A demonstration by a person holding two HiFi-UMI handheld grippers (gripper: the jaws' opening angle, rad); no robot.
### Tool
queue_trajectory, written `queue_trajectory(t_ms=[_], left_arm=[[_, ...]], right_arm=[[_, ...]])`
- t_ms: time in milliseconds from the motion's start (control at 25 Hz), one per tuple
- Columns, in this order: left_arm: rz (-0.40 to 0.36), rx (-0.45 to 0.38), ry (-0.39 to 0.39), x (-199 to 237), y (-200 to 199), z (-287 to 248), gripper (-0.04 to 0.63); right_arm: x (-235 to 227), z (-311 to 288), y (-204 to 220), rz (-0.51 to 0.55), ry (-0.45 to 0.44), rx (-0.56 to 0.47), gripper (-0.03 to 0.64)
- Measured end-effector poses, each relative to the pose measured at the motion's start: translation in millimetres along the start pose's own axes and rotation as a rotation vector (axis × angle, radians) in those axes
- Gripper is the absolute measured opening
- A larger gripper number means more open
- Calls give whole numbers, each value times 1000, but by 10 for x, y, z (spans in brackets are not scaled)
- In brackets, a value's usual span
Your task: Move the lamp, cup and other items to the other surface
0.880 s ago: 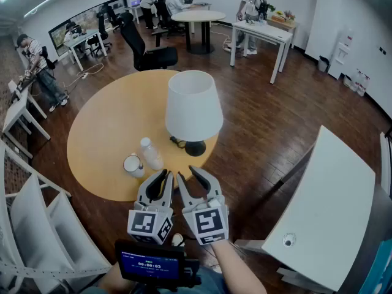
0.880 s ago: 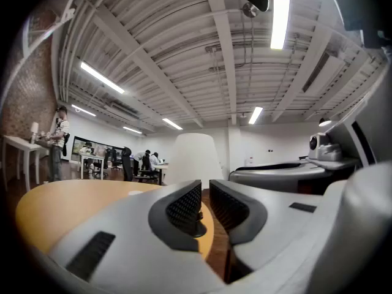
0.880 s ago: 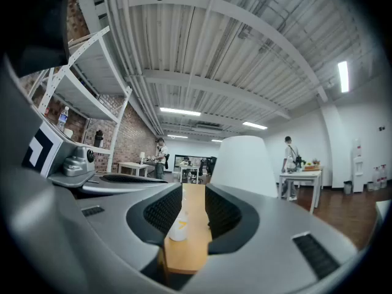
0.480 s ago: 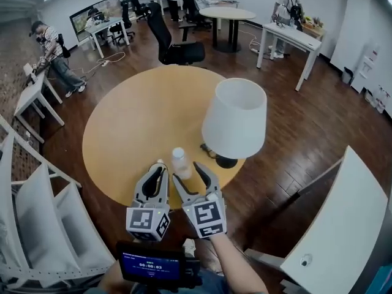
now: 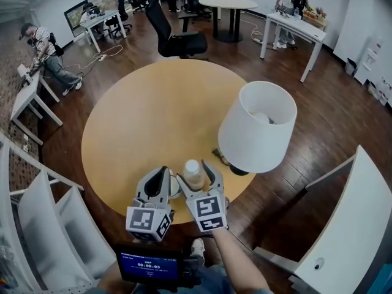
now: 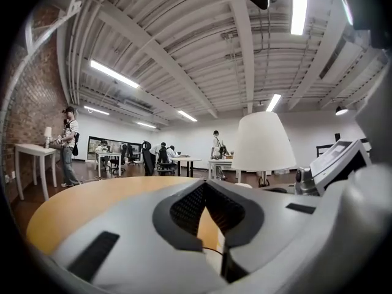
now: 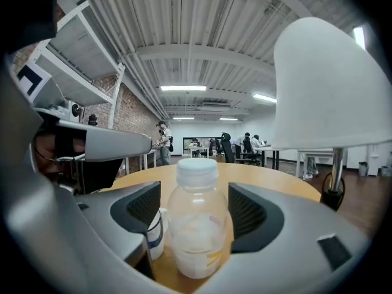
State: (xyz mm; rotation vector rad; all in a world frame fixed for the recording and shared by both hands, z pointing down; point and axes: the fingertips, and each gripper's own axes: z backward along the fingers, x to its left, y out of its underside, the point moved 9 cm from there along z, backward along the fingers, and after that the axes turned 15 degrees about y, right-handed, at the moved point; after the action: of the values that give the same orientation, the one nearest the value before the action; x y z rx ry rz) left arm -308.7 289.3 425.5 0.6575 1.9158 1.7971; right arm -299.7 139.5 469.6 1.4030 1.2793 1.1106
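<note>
Nothing of the task looks done yet. The round counter ahead of both tongs carries every item, and the white counter, well off to the right of the right tongs, holds none of them as far as it shows. The lamp stands ahead and right of those tongs, apart from them. They are spread around the upright bottle, with gaps on both sides, so it is not pinched. The left tongs, just beside, are pressed together on nothing. The cup sits just left of the bottle. All three are left to carry across.
</note>
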Motion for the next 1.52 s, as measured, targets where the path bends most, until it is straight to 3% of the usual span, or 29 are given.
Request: queue_trajectory(t_ms=[280, 320, 680, 1000, 1520], left_arm=[[5, 6, 27, 133, 51, -158, 8], [4, 7, 31, 128, 56, -165, 8], [1, 23, 110, -169, 9, -339, 8], [-1, 44, 247, -977, -68, -573, 8], [-10, 47, 520, -2987, -243, -1069, 8]], right_arm=[[-15, -222, 165, 32, 9, 74, 350], [-11, -215, 173, 39, 9, 72, 311], [-228, 154, 10, 34, 80, 8, 307], [-791, 921, -43, 18, 220, 2, 307], [-2127, 2631, 35, -20, 507, -17, 307]])
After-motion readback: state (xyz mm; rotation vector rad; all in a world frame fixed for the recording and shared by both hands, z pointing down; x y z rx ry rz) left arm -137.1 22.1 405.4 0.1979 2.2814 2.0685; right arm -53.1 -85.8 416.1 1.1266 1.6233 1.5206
